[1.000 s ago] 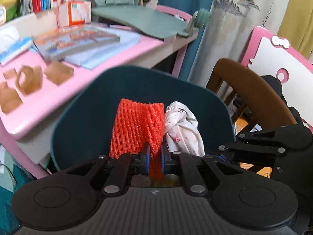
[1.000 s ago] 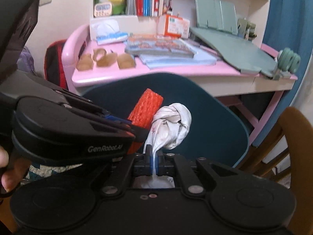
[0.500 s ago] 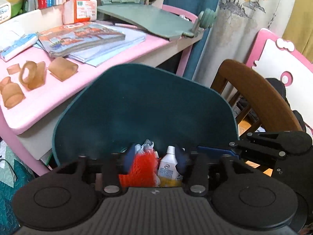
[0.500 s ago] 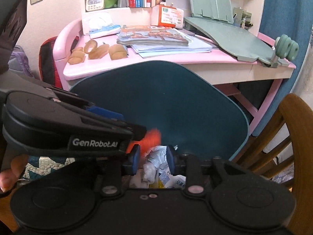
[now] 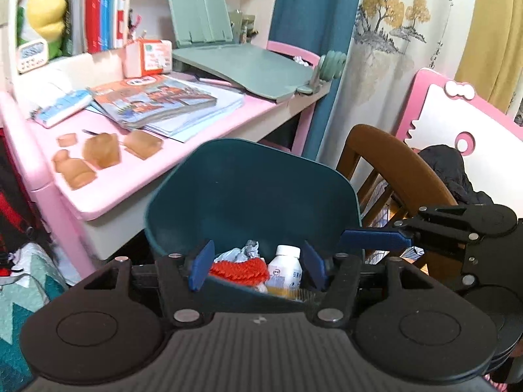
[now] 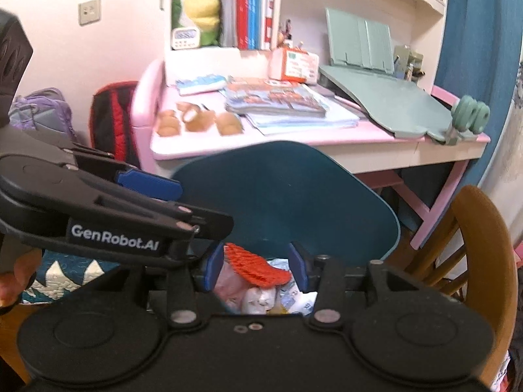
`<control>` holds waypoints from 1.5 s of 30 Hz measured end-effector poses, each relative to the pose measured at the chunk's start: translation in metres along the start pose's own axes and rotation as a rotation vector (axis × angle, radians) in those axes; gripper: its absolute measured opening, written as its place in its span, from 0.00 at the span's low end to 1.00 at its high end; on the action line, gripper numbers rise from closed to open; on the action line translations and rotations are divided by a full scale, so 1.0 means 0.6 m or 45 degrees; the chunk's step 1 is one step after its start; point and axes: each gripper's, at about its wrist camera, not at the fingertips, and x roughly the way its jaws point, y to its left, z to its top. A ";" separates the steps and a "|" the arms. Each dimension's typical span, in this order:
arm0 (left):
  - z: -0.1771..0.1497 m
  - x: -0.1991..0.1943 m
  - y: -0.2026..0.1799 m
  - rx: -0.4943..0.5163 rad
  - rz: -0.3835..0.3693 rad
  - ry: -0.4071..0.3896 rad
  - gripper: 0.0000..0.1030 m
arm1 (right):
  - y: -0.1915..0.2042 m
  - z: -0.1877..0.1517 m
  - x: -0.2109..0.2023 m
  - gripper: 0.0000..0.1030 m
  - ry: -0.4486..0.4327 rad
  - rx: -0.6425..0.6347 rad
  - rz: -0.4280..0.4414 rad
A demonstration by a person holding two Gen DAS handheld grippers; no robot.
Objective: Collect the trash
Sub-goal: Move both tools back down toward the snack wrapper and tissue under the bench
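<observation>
Both grippers hang above the dark teal plastic bin (image 5: 255,192), the left gripper (image 5: 256,269) and the right gripper (image 6: 256,266) each with blue-padded fingers (image 5: 199,269) that have just been opening and now stand released, nothing between them. The red foam fruit net (image 5: 238,269) lies inside the bin on crumpled white paper (image 6: 258,297), a small white plastic bottle (image 5: 286,271) just at its 3 o'clock, while brown wrappers (image 5: 98,155) sit on the pink tabletop (image 5: 137,176) at 10 o'clock
</observation>
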 end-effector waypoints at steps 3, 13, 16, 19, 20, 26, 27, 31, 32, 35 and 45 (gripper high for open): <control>-0.013 -0.035 0.007 -0.013 0.007 -0.029 0.58 | 0.020 -0.001 -0.025 0.43 -0.023 -0.024 0.029; -0.079 -0.173 0.057 -0.058 0.088 -0.111 0.58 | 0.128 -0.001 -0.079 0.44 -0.070 -0.118 0.182; -0.110 -0.215 0.083 -0.077 0.125 -0.135 0.58 | 0.175 -0.002 -0.086 0.44 -0.080 -0.165 0.247; -0.144 -0.250 0.117 -0.115 0.176 -0.135 0.58 | 0.226 -0.005 -0.084 0.45 -0.071 -0.205 0.323; -0.155 -0.260 0.129 -0.127 0.191 -0.136 0.58 | 0.243 -0.007 -0.083 0.45 -0.066 -0.219 0.349; -0.237 -0.316 0.211 -0.216 0.306 -0.125 0.58 | 0.343 -0.024 -0.048 0.46 -0.013 -0.273 0.492; -0.254 -0.325 0.228 -0.236 0.326 -0.120 0.58 | 0.358 -0.027 -0.039 0.46 -0.005 -0.276 0.510; -0.315 -0.344 0.284 -0.296 0.408 -0.095 0.65 | 0.417 -0.042 0.005 0.47 0.049 -0.288 0.589; -0.332 -0.347 0.298 -0.309 0.431 -0.090 0.72 | 0.434 -0.048 0.017 0.47 0.067 -0.295 0.609; -0.385 -0.346 0.347 -0.366 0.483 -0.054 0.73 | 0.477 -0.066 0.060 0.48 0.130 -0.311 0.645; -0.550 -0.283 0.499 -0.494 0.631 0.085 0.81 | 0.595 -0.160 0.227 0.48 0.277 -0.380 0.718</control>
